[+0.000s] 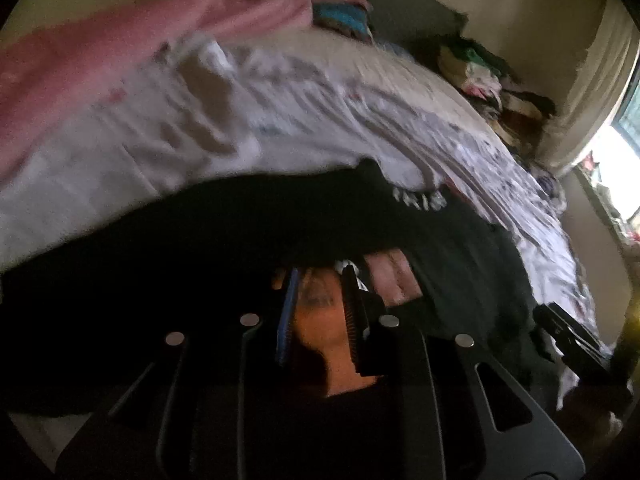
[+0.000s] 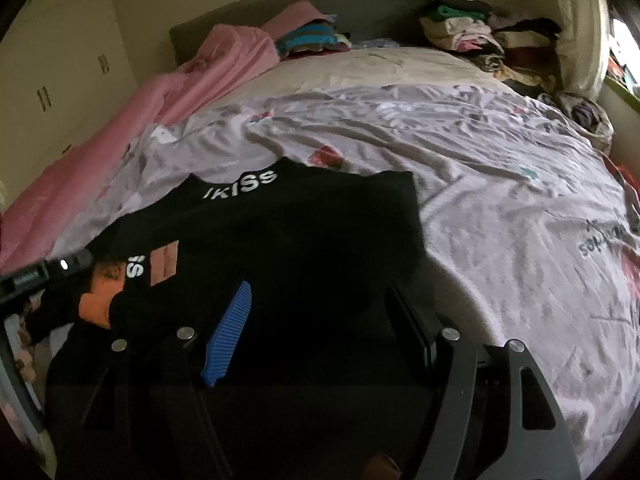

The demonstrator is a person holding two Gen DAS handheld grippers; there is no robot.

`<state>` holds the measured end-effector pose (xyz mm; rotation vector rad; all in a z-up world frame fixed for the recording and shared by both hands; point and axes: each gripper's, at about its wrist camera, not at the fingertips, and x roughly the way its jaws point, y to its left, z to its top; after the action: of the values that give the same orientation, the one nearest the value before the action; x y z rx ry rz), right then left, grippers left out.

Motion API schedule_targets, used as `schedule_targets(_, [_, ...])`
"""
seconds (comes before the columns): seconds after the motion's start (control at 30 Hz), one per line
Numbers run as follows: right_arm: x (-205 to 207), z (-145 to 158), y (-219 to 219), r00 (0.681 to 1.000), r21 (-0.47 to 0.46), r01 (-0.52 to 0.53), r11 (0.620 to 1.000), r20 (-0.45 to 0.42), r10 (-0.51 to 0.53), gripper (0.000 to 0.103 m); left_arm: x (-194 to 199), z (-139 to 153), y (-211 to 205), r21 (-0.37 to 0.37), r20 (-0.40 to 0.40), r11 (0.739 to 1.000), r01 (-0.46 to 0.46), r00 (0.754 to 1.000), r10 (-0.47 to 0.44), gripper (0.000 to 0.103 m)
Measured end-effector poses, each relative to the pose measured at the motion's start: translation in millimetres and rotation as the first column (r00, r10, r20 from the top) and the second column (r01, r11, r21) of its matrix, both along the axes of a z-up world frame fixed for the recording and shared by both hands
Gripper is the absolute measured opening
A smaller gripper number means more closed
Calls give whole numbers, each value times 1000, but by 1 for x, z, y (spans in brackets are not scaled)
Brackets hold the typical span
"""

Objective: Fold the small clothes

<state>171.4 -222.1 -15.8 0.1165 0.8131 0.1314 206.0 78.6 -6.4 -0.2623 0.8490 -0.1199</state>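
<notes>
Rumpled lilac bedsheet point(image 2: 460, 184) covered the bed, with a pink blanket point(image 2: 132, 140) along its left edge and a clothes pile point(image 2: 476, 32) at the far right. Your black garment point(image 2: 280, 248) lay near you on the sheet. Your left gripper point(image 1: 320, 312) pinched its orange-printed fold; your right gripper point(image 2: 320, 320) hovered spread wide above it.

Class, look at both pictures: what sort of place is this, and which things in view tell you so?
Most likely a home bedroom. A bed with a rumpled printed sheet fills the view, a grey headboard stands behind it, and piles of clothes lie at its far end, with a black T-shirt spread out in front.
</notes>
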Motion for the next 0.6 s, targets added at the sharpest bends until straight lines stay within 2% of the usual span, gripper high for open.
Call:
schedule_targets(0.03, [1, 0, 2, 1000, -4, -4, 1000, -2, 4, 68, -2, 3, 1, 10, 21, 1000, -12, 1000, 12, 14])
schedule_targets(0.1, [6, -3, 8, 1000, -13, -25, 1000, -8, 25, 68, -2, 3, 0, -15, 16, 1000, 11, 1000, -10, 14])
schedule_targets(0.27, [18, -12, 19, 997, -32, -60, 998, -44, 58, 68, 0, -20, -23, -2, -85, 995, 95, 992, -95, 16])
schedule_targets(0.37, [24, -17, 23, 996, -50, -73, 996, -61, 70, 68, -1, -32, -30, 12, -130, 994, 108, 986, -105, 33])
schedule_targets(0.4, [26, -20, 23, 995, -56, -75, 996, -72, 70, 68, -2, -35, -31, 16, -140, 994, 106, 985, -103, 43])
schedule_targets(0.6, [37, -48, 1, 987, -18, -24, 1000, -159, 21, 68, -2, -48, -27, 14, -176, 994, 105, 979, -101, 46])
